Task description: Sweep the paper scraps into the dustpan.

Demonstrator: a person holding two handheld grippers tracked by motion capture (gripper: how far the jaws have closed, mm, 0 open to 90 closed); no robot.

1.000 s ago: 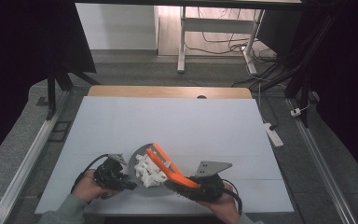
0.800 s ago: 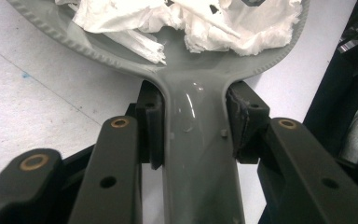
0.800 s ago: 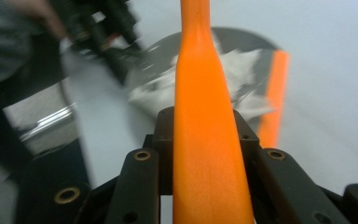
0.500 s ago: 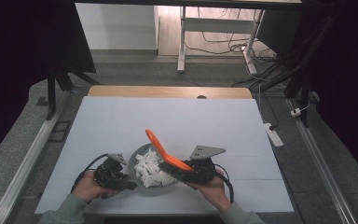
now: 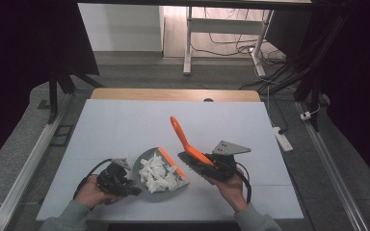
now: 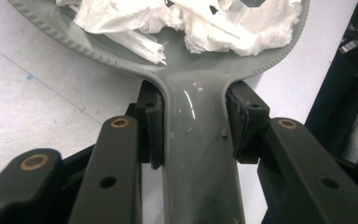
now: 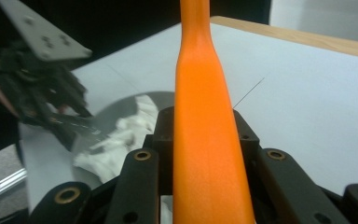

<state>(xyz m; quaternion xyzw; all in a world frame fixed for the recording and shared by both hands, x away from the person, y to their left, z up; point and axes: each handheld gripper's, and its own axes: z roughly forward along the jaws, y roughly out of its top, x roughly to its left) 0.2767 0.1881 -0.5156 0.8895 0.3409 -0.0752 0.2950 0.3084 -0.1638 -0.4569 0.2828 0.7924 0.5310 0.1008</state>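
Note:
A grey dustpan (image 5: pixel 144 166) with an orange front lip (image 5: pixel 176 167) lies at the near middle of the white table and holds a heap of torn white paper (image 5: pixel 158 174). My left gripper (image 5: pixel 129 186) is shut on the dustpan's handle (image 6: pixel 196 158), and the paper (image 6: pixel 191 21) lies just beyond the jaws. My right gripper (image 5: pixel 205 163) is shut on an orange brush handle (image 5: pixel 183 137) that slants up and away, just right of the dustpan. In the right gripper view the orange handle (image 7: pixel 204 107) rises between the jaws, with the dustpan (image 7: pixel 121 103) and the left gripper (image 7: pixel 42 93) to its left.
The white table top (image 5: pixel 125 125) has a wooden far edge (image 5: pixel 173 95). A white power strip (image 5: pixel 280 137) lies on the floor off the table's right side. Desk legs and cables (image 5: pixel 231 43) stand beyond the table.
My right gripper has drawn the orange brush off the dustpan and moved it to the right. The dustpan, with the left gripper still on its handle, has slid slightly to the right.

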